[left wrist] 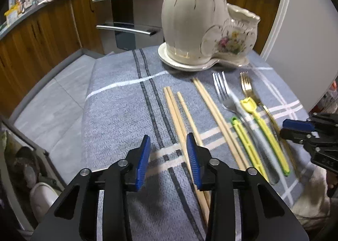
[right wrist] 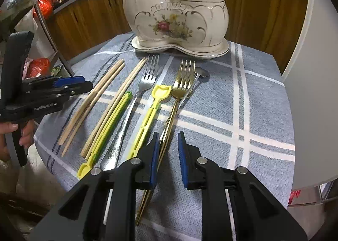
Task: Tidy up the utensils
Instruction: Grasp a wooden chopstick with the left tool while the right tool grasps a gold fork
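A cream two-pot ceramic utensil holder [left wrist: 200,27] [right wrist: 177,12] stands at the far end of a blue checked cloth [left wrist: 118,101] [right wrist: 262,101]. In front lie wooden chopsticks [left wrist: 177,114] [right wrist: 95,101], a silver fork [left wrist: 224,93] [right wrist: 145,80], gold forks [left wrist: 247,86] [right wrist: 183,80], and yellow and green plastic utensils [left wrist: 262,127] [right wrist: 147,114]. My left gripper [left wrist: 168,141] is open and empty above the chopsticks' near ends. My right gripper [right wrist: 168,141] is open and empty over the gold fork handles; it also shows in the left wrist view [left wrist: 295,129].
Wooden kitchen cabinets [left wrist: 42,36] and an oven [left wrist: 126,12] stand behind the table. A white rounded wall or appliance [right wrist: 312,72] rises at the right. A metal rack with red bags [right wrist: 42,8] stands left of the table. The cloth's edges drop off near both grippers.
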`<state>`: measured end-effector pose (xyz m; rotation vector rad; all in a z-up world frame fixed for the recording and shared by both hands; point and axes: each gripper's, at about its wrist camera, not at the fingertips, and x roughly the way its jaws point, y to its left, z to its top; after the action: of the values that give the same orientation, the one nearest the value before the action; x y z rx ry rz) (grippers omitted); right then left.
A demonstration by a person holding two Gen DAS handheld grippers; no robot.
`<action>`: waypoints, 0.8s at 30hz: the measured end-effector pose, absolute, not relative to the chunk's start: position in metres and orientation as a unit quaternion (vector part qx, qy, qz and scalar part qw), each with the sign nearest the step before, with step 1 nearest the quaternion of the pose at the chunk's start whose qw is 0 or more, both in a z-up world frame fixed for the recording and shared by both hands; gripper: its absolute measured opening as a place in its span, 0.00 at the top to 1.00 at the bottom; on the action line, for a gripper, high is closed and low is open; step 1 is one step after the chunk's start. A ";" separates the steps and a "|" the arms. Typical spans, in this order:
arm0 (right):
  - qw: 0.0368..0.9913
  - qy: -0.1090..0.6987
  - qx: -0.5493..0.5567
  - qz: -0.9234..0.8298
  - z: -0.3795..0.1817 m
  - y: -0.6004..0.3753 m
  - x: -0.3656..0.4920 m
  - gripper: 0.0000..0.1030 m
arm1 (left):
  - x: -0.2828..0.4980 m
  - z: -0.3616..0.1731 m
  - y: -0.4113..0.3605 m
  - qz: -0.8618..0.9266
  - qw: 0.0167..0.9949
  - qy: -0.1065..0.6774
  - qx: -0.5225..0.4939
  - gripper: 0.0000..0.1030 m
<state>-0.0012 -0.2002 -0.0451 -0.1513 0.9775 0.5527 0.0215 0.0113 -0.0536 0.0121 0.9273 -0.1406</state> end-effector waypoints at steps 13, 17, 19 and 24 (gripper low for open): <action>0.844 0.478 -0.091 0.225 -0.050 -0.192 0.023 0.83 | 0.036 -0.057 -0.003 -0.049 0.885 0.460 0.050 0.73; 0.834 0.496 -0.103 0.219 -0.049 -0.185 0.033 0.83 | 0.041 -0.056 -0.010 -0.054 0.879 0.469 0.060 0.79; 0.826 0.507 -0.112 0.218 -0.048 -0.181 0.039 0.83 | 0.046 -0.055 -0.014 -0.057 0.873 0.479 0.066 0.81; 0.819 0.523 -0.091 0.219 -0.048 -0.182 0.048 0.82 | 0.064 -0.052 -0.016 -0.069 0.855 0.509 0.068 0.82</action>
<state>0.0482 -0.1819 -0.0483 -0.1939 1.1142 0.4657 0.0643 -0.0162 -0.0523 0.1420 1.0703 -0.1443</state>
